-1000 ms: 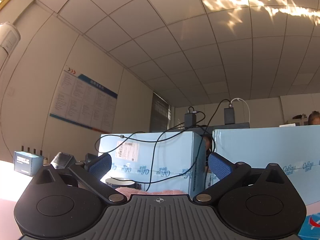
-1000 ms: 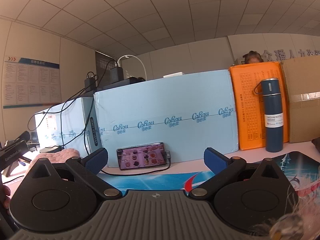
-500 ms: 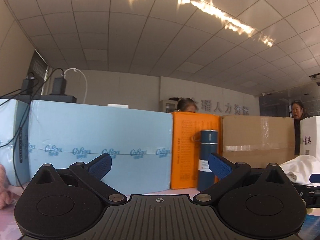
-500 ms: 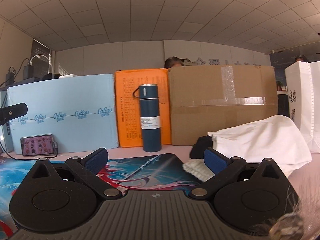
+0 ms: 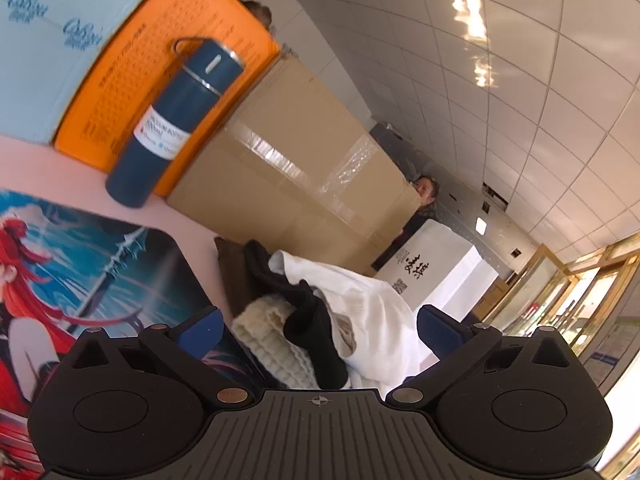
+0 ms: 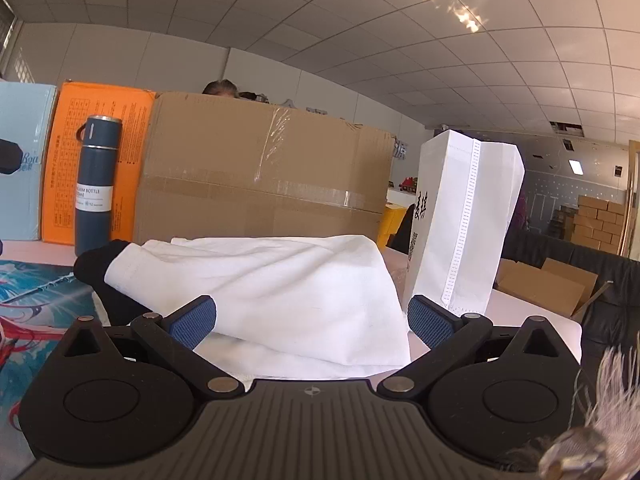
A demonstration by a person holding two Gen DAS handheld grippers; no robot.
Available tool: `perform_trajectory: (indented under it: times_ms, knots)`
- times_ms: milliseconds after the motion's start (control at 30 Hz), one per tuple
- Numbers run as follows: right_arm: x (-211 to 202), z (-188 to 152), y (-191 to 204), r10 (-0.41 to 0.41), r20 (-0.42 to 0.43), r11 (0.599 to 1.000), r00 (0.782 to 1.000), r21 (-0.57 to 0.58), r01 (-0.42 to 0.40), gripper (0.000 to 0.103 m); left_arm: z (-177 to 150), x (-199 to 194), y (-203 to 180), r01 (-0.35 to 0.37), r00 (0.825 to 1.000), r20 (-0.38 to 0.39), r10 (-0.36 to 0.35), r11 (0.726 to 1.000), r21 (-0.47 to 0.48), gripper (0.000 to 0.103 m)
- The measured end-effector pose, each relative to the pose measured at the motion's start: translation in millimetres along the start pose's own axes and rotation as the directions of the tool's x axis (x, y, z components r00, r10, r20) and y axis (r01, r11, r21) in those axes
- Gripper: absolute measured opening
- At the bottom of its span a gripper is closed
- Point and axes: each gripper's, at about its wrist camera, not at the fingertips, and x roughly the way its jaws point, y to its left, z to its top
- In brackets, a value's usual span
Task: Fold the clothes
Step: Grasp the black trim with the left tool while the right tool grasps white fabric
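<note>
Right at 12 o'clock from the right gripper [image 6: 310,320], its jaws wide apart and holding nothing, lies the white cloth [image 6: 280,292], long from 9 to 3 o'clock. This gripper looks nearest. The left gripper [image 5: 318,326], also wide apart and holding nothing, faces the pile at 12 o'clock: one white cloth, one black cloth [image 5: 312,328], one cream knit [image 5: 272,340], one brown cloth [image 5: 234,276]. One bottle [image 6: 98,184] stands at 10 o'clock.

Bright, even daylight; streaks of glare on the ceiling tiles [image 5: 472,20]. Strong fisheye bending at the edges, dark corners. Left view is tilted. Sharp focus, soft shadows.
</note>
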Motion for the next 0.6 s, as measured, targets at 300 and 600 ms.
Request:
perform_trajectory:
  times_ms: [300,600]
  knots:
    - [33,5,35,0.117,-0.060,0.972,0.991,-0.199,-0.127,0.103,-3,49,21,0.161,0.983,-0.035,-0.178,0.946,-0.281,0.103]
    - [56,33,50,0.169,-0.020,0.976,0.985,-0.138,-0.170,0.099,-3,66,29,0.221,0.968,-0.029,-0.248,0.907,-0.358,0.103]
